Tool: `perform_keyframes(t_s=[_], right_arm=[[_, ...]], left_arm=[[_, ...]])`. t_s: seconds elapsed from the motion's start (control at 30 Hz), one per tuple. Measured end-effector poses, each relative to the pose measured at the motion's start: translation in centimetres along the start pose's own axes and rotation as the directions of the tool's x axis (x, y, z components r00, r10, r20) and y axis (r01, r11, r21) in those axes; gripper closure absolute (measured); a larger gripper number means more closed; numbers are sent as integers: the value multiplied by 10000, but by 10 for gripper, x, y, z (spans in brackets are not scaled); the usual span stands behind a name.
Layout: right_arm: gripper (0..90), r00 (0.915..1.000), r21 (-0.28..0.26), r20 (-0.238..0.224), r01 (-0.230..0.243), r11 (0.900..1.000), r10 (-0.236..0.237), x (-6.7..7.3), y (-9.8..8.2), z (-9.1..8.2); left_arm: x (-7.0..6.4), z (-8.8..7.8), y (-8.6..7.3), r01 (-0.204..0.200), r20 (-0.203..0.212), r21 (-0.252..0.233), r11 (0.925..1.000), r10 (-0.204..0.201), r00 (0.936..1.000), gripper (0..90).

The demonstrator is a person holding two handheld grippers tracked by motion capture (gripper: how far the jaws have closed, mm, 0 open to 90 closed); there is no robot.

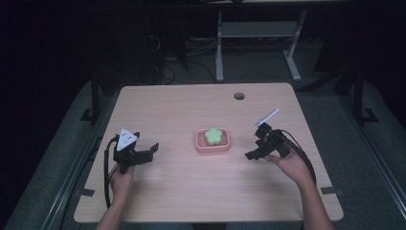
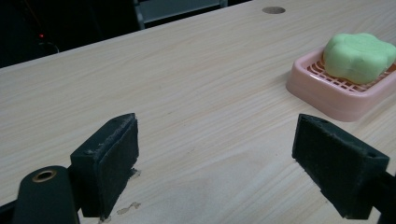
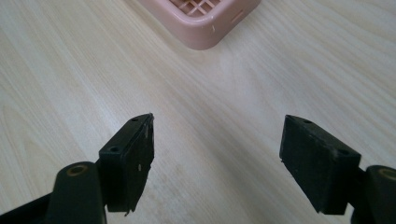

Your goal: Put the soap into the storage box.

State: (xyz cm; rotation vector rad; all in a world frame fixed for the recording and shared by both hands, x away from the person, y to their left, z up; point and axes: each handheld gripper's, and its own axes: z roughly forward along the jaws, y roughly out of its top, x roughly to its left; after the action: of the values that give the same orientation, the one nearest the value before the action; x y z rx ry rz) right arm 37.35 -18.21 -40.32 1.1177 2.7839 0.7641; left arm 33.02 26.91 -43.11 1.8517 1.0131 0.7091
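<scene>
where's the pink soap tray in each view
High view: soap tray at the table's centre, between the grippers.
Left gripper view: upper right, holding the green soap.
Right gripper view: one corner at the top edge, ahead of the jaws.
Shared landmark: the tray's grid floor.

Pink tray (image 3: 205, 21): in the right gripper view we see just one corner, the rest cut off by the top edge.
Pink tray, left gripper view: its right end runs past the picture's edge.
Green soap (image 2: 357, 56): we cannot tell its underside, sunk in the tray.
Room behind the table (image 1: 143, 201): too dark to tell.
</scene>
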Motion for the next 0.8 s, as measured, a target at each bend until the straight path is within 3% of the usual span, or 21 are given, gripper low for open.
perform_keyframes(t_s=[0.8], right_arm=[[259, 9979, -633, 79, -641, 9959, 648, -2, -58, -14]], left_arm=[[-4, 1, 0, -274, 48, 202, 9994, 273, 9996, 143]])
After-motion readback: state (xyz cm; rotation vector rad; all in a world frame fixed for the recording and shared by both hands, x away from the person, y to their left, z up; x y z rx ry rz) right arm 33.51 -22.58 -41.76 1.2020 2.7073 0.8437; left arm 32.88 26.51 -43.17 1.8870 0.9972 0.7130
